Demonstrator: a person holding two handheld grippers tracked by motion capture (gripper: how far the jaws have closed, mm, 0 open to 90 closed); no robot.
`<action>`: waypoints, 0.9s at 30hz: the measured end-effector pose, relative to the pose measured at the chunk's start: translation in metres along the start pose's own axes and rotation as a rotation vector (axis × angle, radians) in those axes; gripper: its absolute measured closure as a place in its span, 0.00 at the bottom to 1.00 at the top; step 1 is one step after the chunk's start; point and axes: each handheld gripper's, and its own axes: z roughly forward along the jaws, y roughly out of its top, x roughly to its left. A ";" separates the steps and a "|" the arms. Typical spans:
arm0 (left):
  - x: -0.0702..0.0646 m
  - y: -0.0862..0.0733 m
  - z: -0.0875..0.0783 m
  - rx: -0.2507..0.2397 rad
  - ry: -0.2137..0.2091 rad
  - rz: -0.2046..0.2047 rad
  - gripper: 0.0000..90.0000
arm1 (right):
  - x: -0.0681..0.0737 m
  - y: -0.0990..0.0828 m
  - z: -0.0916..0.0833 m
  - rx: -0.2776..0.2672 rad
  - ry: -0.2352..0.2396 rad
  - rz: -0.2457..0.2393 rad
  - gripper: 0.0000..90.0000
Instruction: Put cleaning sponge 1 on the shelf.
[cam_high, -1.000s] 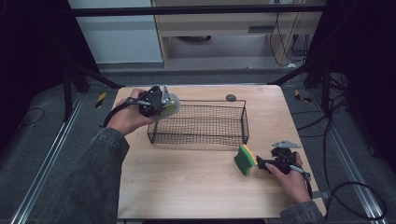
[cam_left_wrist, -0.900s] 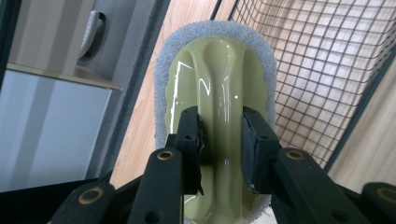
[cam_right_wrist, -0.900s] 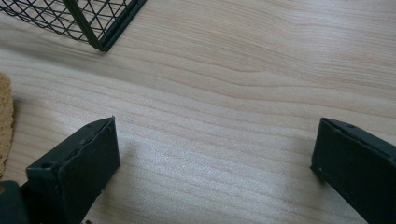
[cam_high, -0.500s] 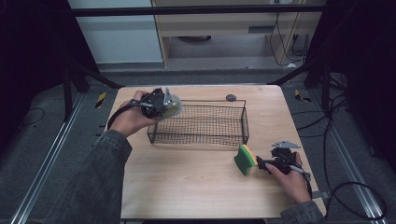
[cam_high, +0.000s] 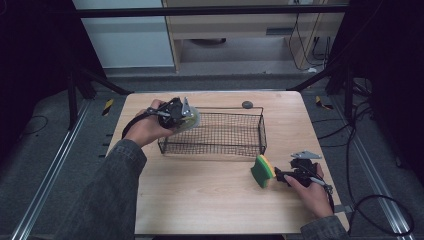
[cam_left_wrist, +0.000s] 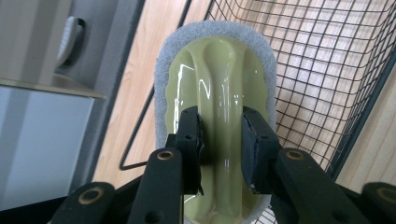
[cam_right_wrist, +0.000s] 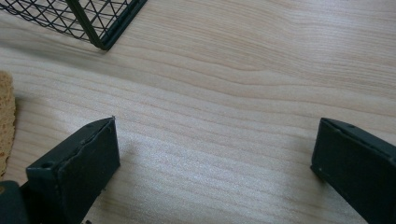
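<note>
My left gripper hangs over the left end of the black wire basket, shut on a scrubber. In the left gripper view the jaws of that gripper pinch the raised ridge of the scrubber, which has a glossy pale green back and a grey pad rim, with the basket mesh behind it. A green and yellow sponge stands on edge at the right front. My right gripper sits just right of it on the table. In the right gripper view that gripper is open over bare wood, with the sponge outside its left jaw.
A small dark round object lies on the wooden table behind the basket. A basket corner shows at the top left of the right gripper view. Dark frame posts and cables surround the table.
My left gripper has moved slightly right and nearer with the scrubber, further over the basket's left end. The right hand and the sponge have not moved.
</note>
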 end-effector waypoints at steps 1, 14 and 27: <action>0.000 0.000 0.001 0.004 -0.002 0.002 0.79 | 0.000 0.000 0.000 0.000 0.000 0.000 0.01; -0.003 0.002 0.014 0.019 -0.055 0.010 0.79 | 0.000 0.000 0.000 0.000 0.000 0.000 0.01; -0.001 -0.002 0.019 0.031 -0.074 0.009 0.79 | 0.000 0.000 0.000 0.001 0.000 0.000 0.01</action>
